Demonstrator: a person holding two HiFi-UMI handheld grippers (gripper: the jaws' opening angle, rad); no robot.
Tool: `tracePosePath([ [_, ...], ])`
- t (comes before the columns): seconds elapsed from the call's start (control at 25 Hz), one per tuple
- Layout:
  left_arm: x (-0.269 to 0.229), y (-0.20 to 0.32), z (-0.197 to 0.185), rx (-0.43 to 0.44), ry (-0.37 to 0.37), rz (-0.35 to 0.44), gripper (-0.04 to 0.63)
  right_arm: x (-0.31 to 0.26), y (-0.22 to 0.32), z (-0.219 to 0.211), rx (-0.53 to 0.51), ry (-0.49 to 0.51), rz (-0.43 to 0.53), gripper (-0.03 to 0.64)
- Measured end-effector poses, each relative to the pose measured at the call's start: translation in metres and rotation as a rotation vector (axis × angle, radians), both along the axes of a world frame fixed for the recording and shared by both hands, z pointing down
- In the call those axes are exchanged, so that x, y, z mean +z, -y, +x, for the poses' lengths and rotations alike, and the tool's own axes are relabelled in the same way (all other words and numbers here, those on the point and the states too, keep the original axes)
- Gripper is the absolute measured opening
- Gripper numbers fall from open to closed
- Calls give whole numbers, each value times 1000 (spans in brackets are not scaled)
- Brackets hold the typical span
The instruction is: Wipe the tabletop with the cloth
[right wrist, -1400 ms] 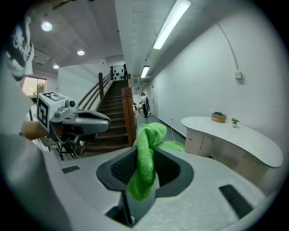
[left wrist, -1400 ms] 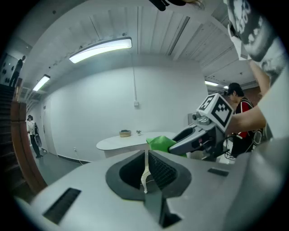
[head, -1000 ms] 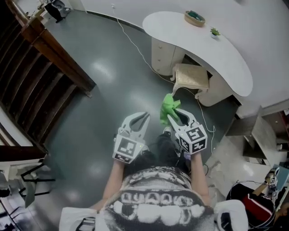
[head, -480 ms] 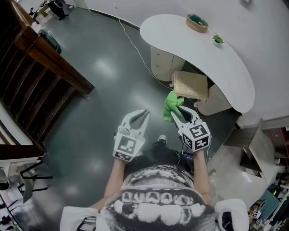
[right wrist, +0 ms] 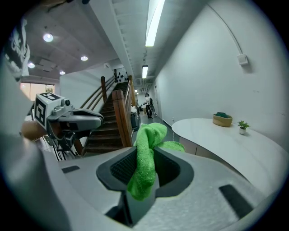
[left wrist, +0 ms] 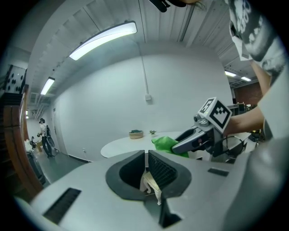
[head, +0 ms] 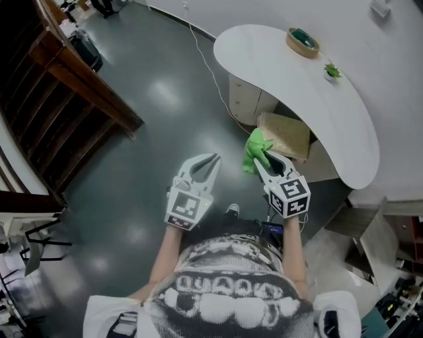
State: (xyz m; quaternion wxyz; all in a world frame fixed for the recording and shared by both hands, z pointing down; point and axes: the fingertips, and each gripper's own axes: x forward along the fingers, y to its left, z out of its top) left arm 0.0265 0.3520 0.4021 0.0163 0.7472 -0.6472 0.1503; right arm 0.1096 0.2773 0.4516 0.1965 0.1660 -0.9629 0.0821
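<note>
My right gripper (head: pixel 262 158) clamps the green cloth (head: pixel 253 149); left gripper (head: pixel 211 158) pinches a pale scrap (left wrist: pixel 151 185). Table (head: pixel 291 86) at one o'clock: I'd land the cloth flat, pressing evenly.

No text, number or brand can be read; the shirt (head: pixel 225 294) print is too blurred.

Glossy dark grey floor (head: pixel 158 125) lies between a wooden staircase (head: pixel 46 112) and white walls (head: pixel 264 13), under strip lights (right wrist: pixel 153 22)
</note>
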Motion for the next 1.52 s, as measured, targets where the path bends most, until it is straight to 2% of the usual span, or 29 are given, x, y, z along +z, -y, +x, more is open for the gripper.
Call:
tracePosePath([
  [0.36,8,22,-28,-28,0,-41,23,13,20,-31,-38,-2,-43,115],
  [0.56,19,54,-61,3,1,-54,24,23,50,-64,-17,-5,-54,115],
  [0.68,20,77,-93,37,-1,-49,23,26,71,-98,5,-6,-57,115],
  [1.08,8,159,-233,150,1,-48,23,18,135,-245,63,-31,-70,115],
  [1.28,10,186,-272,220,-1,-57,24,18,156,-291,101,-40,-76,117],
  [1.52,15,208,-304,269,-16,-58,24,27,173,-317,141,-74,-88,115],
])
